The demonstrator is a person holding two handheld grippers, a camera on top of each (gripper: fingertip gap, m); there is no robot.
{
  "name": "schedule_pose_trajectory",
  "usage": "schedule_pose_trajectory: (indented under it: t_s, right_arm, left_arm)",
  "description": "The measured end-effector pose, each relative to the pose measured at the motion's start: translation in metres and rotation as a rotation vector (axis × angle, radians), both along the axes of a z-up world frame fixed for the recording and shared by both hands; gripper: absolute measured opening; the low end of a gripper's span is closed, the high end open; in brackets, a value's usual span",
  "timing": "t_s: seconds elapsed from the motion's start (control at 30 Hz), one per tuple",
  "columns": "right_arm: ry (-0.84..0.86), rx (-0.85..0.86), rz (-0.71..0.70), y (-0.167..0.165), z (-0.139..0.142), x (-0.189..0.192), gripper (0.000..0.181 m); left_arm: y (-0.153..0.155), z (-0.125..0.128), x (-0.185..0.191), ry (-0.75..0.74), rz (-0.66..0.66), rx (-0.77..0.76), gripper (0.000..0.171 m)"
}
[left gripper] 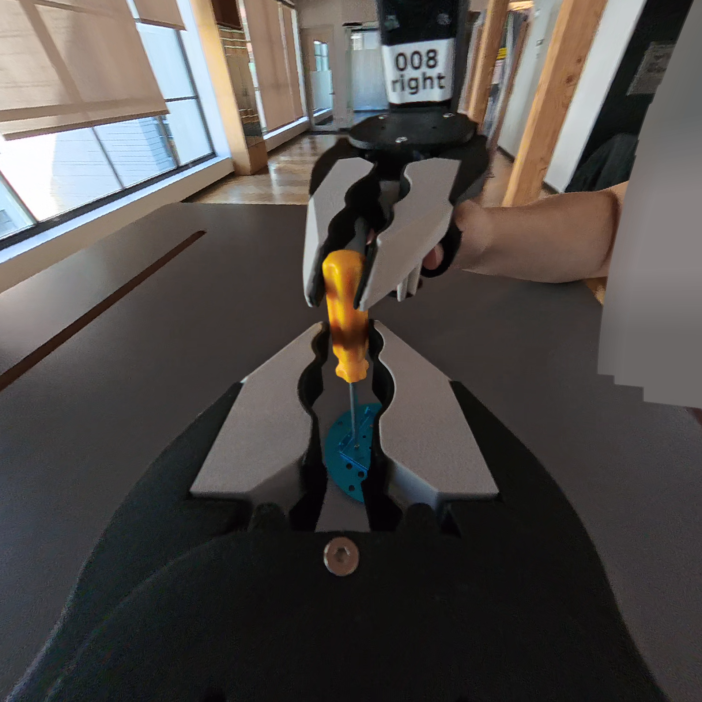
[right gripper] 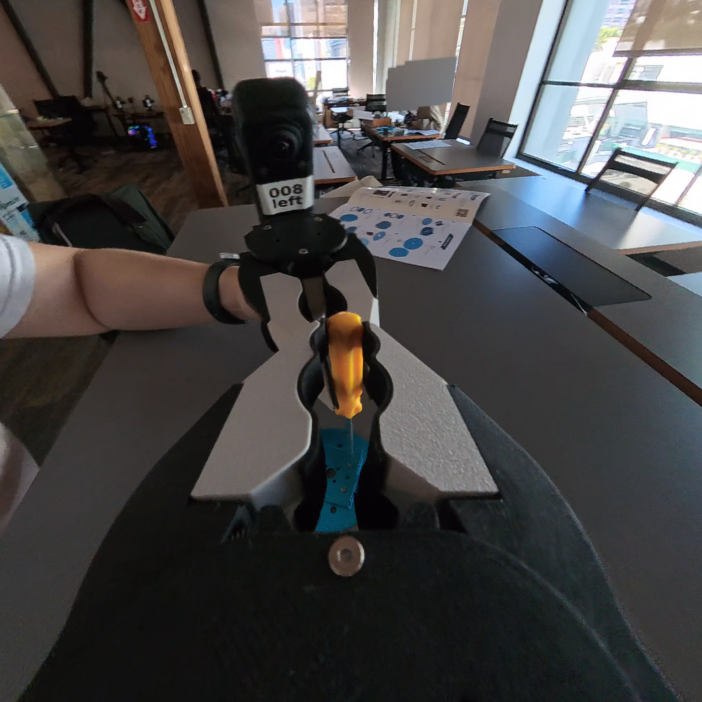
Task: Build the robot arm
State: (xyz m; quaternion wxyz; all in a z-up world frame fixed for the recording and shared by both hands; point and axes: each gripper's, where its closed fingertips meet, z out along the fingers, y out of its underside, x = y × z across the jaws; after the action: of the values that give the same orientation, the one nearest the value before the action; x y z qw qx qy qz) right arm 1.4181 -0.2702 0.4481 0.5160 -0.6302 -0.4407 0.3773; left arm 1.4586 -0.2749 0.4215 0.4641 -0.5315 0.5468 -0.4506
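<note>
Left wrist view: the left gripper (left gripper: 347, 330) pointed down at the dark tabletop (left gripper: 152, 380), fingers set a narrow gap apart with nothing pinched between the tips. A blue perforated disc (left gripper: 349, 456) lay flat on the tabletop beneath that gap, partly hidden by the fingers; a small blue angle bracket (left gripper: 355, 454) sat on it. The right gripper (left gripper: 334, 304) came in from the far side, clamped on the orange handle of a screwdriver (left gripper: 347, 323). The screwdriver stood near upright, slightly tilted, its thin shaft tip resting at the bracket on the disc. A person's hand (left gripper: 494, 243) held the right gripper's grip.

Right wrist view: the right gripper (right gripper: 343, 326) had its fingers pressed against both sides of the orange screwdriver (right gripper: 345, 364) handle. The shaft ran down to the blue disc (right gripper: 338, 486), seen through the finger gap. The left gripper (right gripper: 323, 334) faced it from the far side; its tips were hidden here. A printed instruction sheet (right gripper: 410, 224) lay flat towards the tabletop's far edge, well apart from the disc
</note>
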Motion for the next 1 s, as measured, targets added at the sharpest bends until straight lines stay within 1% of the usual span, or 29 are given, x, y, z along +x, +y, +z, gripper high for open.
schedule_pose_trajectory:
  t_s: [0.03, 0.1, 0.17, 0.27, 0.33, 0.4, 0.43, 0.47, 0.5, 0.53, 0.6, 0.67, 0.73, 0.8, 0.83, 0.93, 0.97, 1.0]
  right_arm:
    - [0.004, -0.004, -0.039, 0.003, 0.0, 0.002, 0.017]
    - [-0.018, 0.026, -0.125, 0.009, -0.001, 0.008, 0.016]
    - [-0.004, 0.029, -0.181, 0.01, -0.001, 0.009, 0.016]
    - [-0.012, 0.038, -0.229, 0.01, 0.0, 0.01, 0.016]
    - [-0.007, 0.021, -0.201, 0.008, 0.0, 0.006, 0.016]
    - [-0.026, -0.003, -0.114, 0.007, -0.003, 0.002, 0.02]
    - [-0.017, -0.022, -0.092, 0.01, -0.002, 0.002, 0.032]
    - [0.005, -0.045, -0.044, 0.008, -0.001, 0.0, 0.031]
    - [0.003, -0.074, 0.02, 0.003, -0.001, -0.002, 0.017]
    - [0.001, -0.089, 0.041, 0.003, -0.001, -0.003, 0.017]
    - [-0.017, -0.047, 0.081, 0.0, -0.001, -0.004, 0.017]
    - [-0.047, -0.009, 0.073, -0.001, -0.002, -0.003, 0.017]
    - [-0.046, 0.014, 0.03, -0.001, -0.003, -0.003, 0.018]
    - [-0.022, 0.024, -0.047, 0.002, -0.003, -0.002, 0.018]
    - [-0.025, 0.032, -0.092, 0.005, -0.003, 0.0, 0.018]
    - [-0.016, 0.034, -0.203, 0.011, -0.003, 0.007, 0.018]
    - [-0.014, 0.038, -0.239, 0.013, -0.004, 0.01, 0.018]
    - [-0.014, 0.042, -0.266, 0.014, -0.004, 0.011, 0.018]
  left_arm:
    - [0.004, 0.0, 0.0, 0.007, 0.049, 0.008, 0.027]
    - [0.007, 0.0, 0.0, 0.019, 0.111, 0.027, 0.021]
    - [0.007, -0.001, 0.002, 0.024, 0.148, 0.059, 0.018]
    - [0.006, -0.002, 0.003, 0.038, 0.148, 0.07, 0.017]
    - [0.005, -0.002, 0.0, 0.021, 0.103, 0.024, 0.017]
    - [0.005, -0.001, -0.003, 0.001, 0.074, -0.004, 0.017]
    - [0.005, -0.001, -0.004, -0.002, 0.063, -0.001, 0.017]
    - [0.003, -0.001, -0.004, -0.003, 0.046, 0.002, 0.017]
    - [0.002, -0.001, -0.003, -0.002, 0.034, 0.003, 0.017]
    - [0.002, -0.001, -0.003, -0.001, 0.027, 0.004, 0.017]
    - [-0.001, 0.0, -0.003, 0.0, -0.008, 0.007, 0.017]
    - [-0.003, 0.0, -0.003, -0.001, -0.026, 0.016, 0.017]
    - [-0.004, 0.001, -0.003, 0.002, -0.039, 0.008, 0.016]
    - [-0.003, 0.0, -0.004, 0.019, -0.008, 0.014, 0.019]
    - [0.0, 0.0, -0.004, 0.022, 0.029, 0.023, 0.03]
    - [0.002, -0.005, 0.0, 0.047, 0.093, 0.031, 0.027]
    - [0.004, -0.007, 0.001, 0.053, 0.113, 0.033, 0.016]
    - [0.004, -0.007, 0.002, 0.057, 0.124, 0.036, 0.016]
